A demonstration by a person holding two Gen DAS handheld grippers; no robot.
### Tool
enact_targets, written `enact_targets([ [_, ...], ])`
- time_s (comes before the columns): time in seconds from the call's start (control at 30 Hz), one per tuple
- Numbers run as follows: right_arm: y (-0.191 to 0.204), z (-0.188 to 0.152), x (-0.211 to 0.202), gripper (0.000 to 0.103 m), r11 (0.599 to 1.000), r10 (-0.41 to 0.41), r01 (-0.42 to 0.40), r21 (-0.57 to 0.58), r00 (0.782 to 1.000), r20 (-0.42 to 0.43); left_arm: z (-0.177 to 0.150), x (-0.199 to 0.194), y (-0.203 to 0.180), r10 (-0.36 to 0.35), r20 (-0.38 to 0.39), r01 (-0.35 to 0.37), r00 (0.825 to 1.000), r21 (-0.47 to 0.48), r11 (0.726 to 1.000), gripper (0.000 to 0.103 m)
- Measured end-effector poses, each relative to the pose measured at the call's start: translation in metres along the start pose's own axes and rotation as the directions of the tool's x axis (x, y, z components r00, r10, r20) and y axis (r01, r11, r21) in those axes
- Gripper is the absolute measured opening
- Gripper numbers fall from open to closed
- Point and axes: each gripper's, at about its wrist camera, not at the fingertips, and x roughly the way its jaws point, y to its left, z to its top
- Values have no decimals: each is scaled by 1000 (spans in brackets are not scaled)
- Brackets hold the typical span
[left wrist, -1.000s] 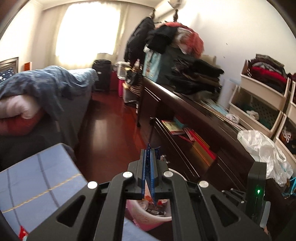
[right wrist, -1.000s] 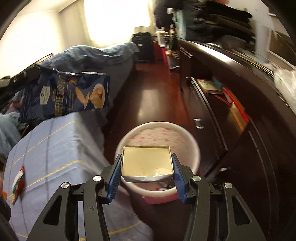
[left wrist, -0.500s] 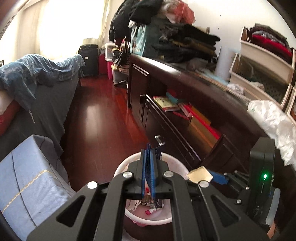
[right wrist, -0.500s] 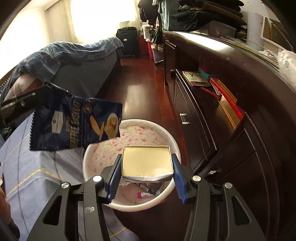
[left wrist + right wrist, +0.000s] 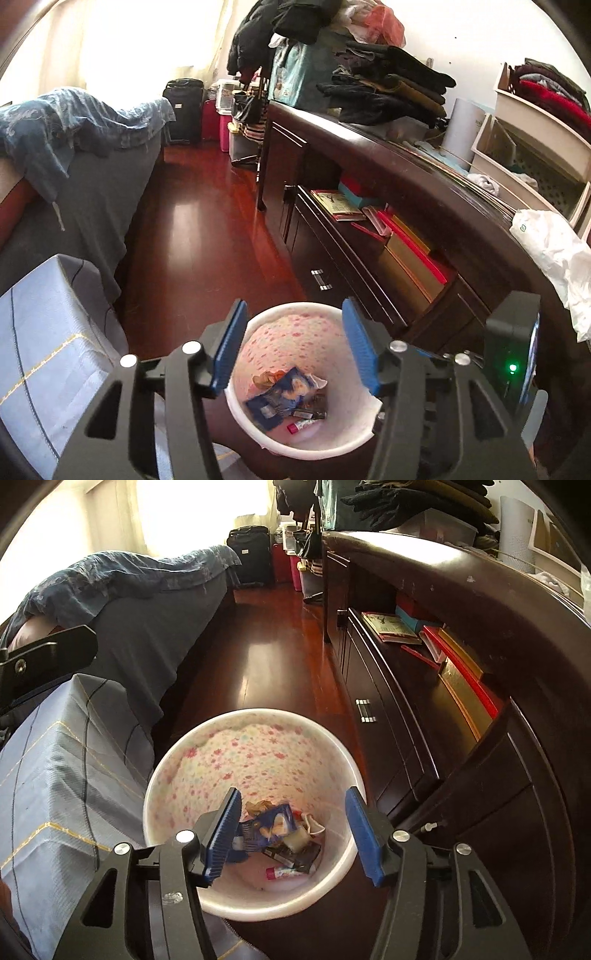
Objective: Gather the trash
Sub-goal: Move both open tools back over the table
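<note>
A white bin with a pink flowered lining (image 5: 295,448) (image 5: 184,771) stands on the floor below both grippers. Inside it lie a blue snack bag (image 5: 280,397) (image 5: 267,825), a pale carton (image 5: 296,840), a pink-capped tube (image 5: 301,425) (image 5: 282,873) and other scraps. My left gripper (image 5: 291,350) is open and empty above the bin. My right gripper (image 5: 291,836) is open and empty above the bin. The left gripper's black body (image 5: 44,653) shows at the left edge of the right wrist view.
A dark wooden dresser (image 5: 388,166) (image 5: 461,590) with books on its open shelf runs along the right. A blue checked cloth surface (image 5: 40,332) (image 5: 55,775) is at the left, a bed (image 5: 74,122) behind it. A white plastic bag (image 5: 550,251) lies on the dresser.
Both grippers moved over the bin and opened. The blue snack bag left the left gripper and the pale carton left the right gripper; both now lie in the bin.
</note>
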Motion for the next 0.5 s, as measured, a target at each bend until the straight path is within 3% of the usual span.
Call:
enact_targets([
  [0.2, 13, -5, -26, 68, 999, 42, -42, 5, 999, 14, -6, -32, 11, 72, 30, -71, 997, -22, 997, 68],
  [0.27, 20, -6, -36, 71, 998, 59, -59, 1, 998, 20, -9, -47, 17, 128, 30, -128, 991, -27, 991, 75],
  [0.5, 58, -14, -69, 79, 993, 104, -102, -55, 993, 49, -27, -109, 51, 305, 22, -303, 952, -80, 950, 86],
])
